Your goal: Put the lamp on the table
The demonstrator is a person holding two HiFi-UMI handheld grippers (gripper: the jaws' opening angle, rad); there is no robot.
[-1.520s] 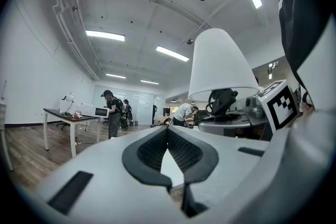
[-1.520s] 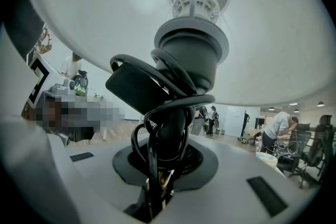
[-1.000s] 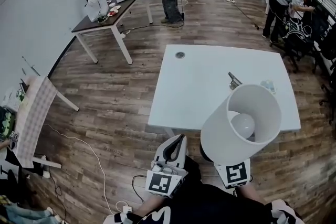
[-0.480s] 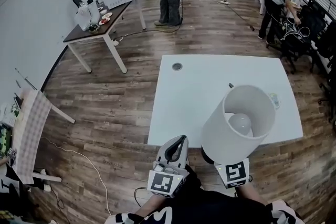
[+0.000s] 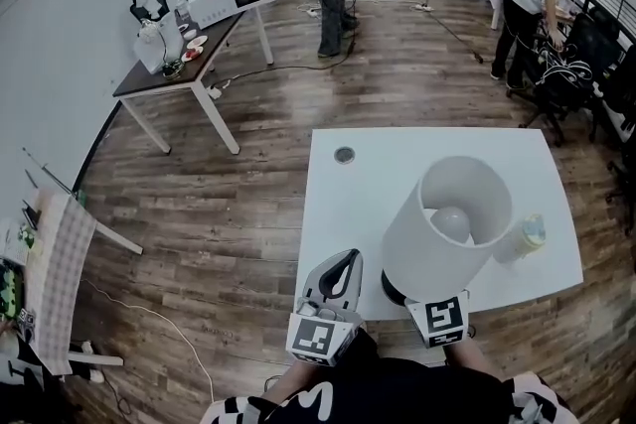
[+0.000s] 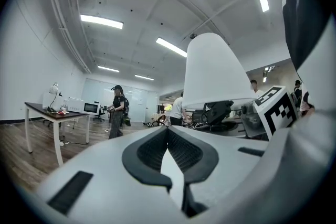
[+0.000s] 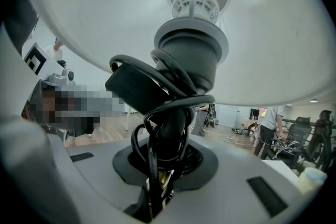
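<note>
Right tongs (image 7: 157, 189): clamped on the lamp (image 5: 422, 248) at its stem (image 7: 170, 134), with turns of the cord (image 7: 149, 68) caught in the bite. Left tongs (image 6: 168, 136): pads together, nothing between them, at the near edge of the surface (image 5: 348, 204).

Lamp position: carried tilted over the near edge of the surface, apparently not yet set down; no view showed its foot touching the surface.

Handling (judgement): probably light but top-heavy, because the wide shade (image 5: 462, 184) sat far from the grip. The shade looked thin and easily dented, and the bulb (image 5: 452, 221) fragile, so neither was a place to hold. The stiff stem was the sound hold. Loose cord turns under the pads could let it twist or slip.

View comparison:
- Head view: gave the shade's open top, the bulb inside, and where the lamp hung relative to the surface. The grip itself was hidden beneath the shade.
- Right gripper view: gave the shade's underside, the socket (image 7: 191, 55), the coiled cord and the bite on the stem. It showed little of the surface.
- Left gripper view: showed the shade side-on and its own closed pads.
</note>
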